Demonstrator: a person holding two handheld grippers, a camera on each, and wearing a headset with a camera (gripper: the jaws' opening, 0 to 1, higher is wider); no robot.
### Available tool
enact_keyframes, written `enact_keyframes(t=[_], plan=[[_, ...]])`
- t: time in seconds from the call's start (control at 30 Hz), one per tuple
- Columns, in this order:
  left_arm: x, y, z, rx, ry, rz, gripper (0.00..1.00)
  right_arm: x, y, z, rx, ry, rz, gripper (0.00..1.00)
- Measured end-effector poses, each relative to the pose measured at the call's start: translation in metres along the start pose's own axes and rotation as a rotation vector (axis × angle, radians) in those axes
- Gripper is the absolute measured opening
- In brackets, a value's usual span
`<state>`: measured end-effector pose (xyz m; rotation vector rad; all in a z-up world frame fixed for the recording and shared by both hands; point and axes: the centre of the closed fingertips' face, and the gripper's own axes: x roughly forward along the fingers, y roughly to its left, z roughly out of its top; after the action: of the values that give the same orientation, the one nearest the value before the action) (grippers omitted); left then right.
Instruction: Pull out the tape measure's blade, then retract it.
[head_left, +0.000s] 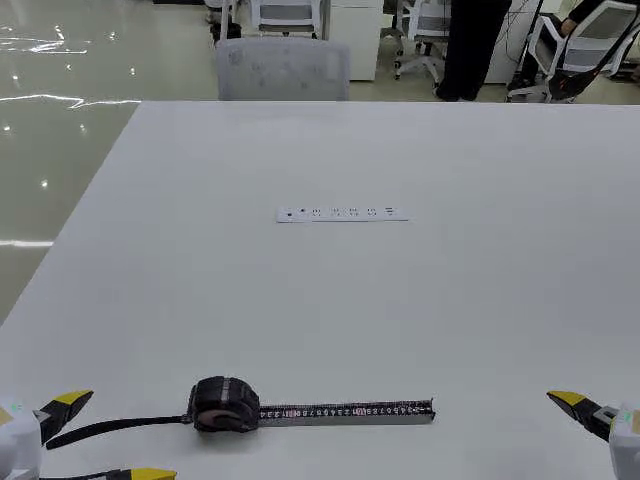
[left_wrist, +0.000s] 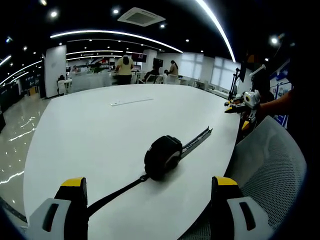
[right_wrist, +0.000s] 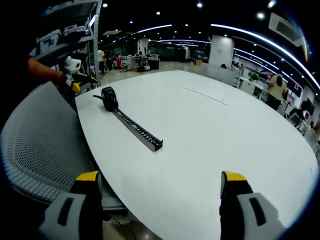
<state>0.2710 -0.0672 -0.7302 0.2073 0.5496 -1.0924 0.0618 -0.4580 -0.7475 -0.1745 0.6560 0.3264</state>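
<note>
Black rubber-cased tape measure (head_left: 225, 404) sat on the white tabletop (head_left: 400, 300) near the person's edge. Its grey steel blade (head_left: 350, 411) lay flat, drawn out to the right, with the end hook at the far right. A black wrist strap (head_left: 120, 428) trailed off the case to the left.

The left yellow-tipped gripper (left_wrist: 149, 182) had its jaws spread wide and held nothing. It sat low left, pointing at the case, with the strap running up between the jaws. I couldn't tell if the strap touched either one. The right yellow-tipped gripper (right_wrist: 161, 176) was also wide apart and empty. It sat low right, well clear of the blade tip.

My read was that the pull-out was done and the retract hadn't started. The blade lay extended with nothing gripping it, so the lock was probably on.

The next move called for:
- The left gripper clamping the case to pin it.
- The right gripper releasing the lock, or taking the tip to guide the blade home and stop it whipping.

A white inset socket strip (head_left: 342, 213) sat mid-table, out of the way.
</note>
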Motion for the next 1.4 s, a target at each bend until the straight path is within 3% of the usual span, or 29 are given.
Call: enact_keyframes(t=[0.13,0.2,0.3,0.37,0.53,0.8,0.9,1.07,1.17,1.3,1.4], plan=[[0.000,-0.002,-0.001,-0.017,-0.009,0.003,1.00,-0.002,0.000,0.000,0.006,0.006,0.001,1.00],[0.000,0.000,0.000,-0.074,-0.034,0.013,1.00,-0.003,0.000,0.003,0.001,-0.003,-0.001,1.00],[0.000,-0.002,0.001,-0.058,-0.031,0.003,1.00,-0.003,-0.001,0.003,0.003,-0.003,-0.005,1.00],[0.000,-0.007,0.006,-0.036,-0.052,-0.013,1.00,-0.004,-0.001,0.003,0.005,-0.007,-0.005,1.00],[0.002,-0.007,0.003,-0.023,-0.019,-0.002,1.00,-0.003,-0.003,-0.001,0.036,-0.017,-0.004,1.00],[0.006,-0.006,-0.001,-0.031,0.012,0.017,1.00,-0.004,0.000,-0.001,0.013,-0.005,0.005,1.00],[0.009,-0.005,-0.005,-0.009,0.052,0.037,1.00,-0.004,-0.001,0.001,0.011,0.000,0.008,1.00],[0.013,-0.013,0.008,-0.048,0.041,0.024,1.00,-0.002,-0.002,0.006,-0.013,0.017,0.018,1.00],[0.016,-0.014,0.014,-0.051,0.051,0.046,1.00,0.000,-0.005,0.013,-0.029,0.017,0.026,1.00],[0.021,-0.016,0.023,-0.019,0.082,0.087,1.00,0.002,-0.006,0.021,-0.054,0.023,0.048,1.00],[0.025,-0.019,0.029,-0.021,0.074,0.085,1.00,0.004,-0.006,0.026,-0.068,0.028,0.064,1.00]])
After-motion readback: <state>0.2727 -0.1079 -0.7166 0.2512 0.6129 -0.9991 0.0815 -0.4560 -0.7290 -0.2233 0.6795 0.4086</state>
